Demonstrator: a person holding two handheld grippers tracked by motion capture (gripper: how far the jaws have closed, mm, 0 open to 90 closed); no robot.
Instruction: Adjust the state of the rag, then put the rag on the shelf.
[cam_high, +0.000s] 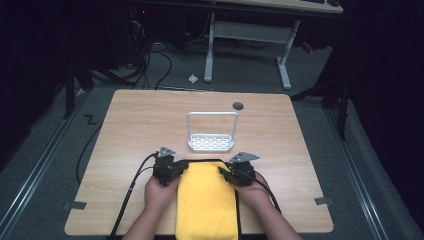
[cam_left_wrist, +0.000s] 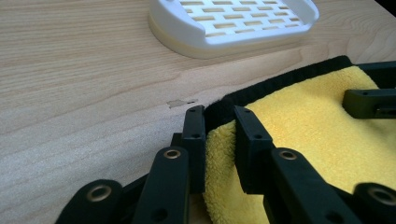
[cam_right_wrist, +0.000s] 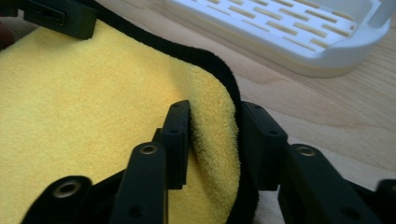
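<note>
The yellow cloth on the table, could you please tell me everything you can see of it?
The cloth is fluffy yellow terry-like fabric with a black hem, lying flat as a long strip at the near edge of the table, in front of the white rack. The left gripper and right gripper each straddle a far corner, with fabric bunched between the jaws.

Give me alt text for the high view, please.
Two hands hold the left gripper and right gripper at the far corners of a yellow towel with a black edge, lying on a wooden table. A white slotted rack with a hoop handle stands just beyond it.
</note>
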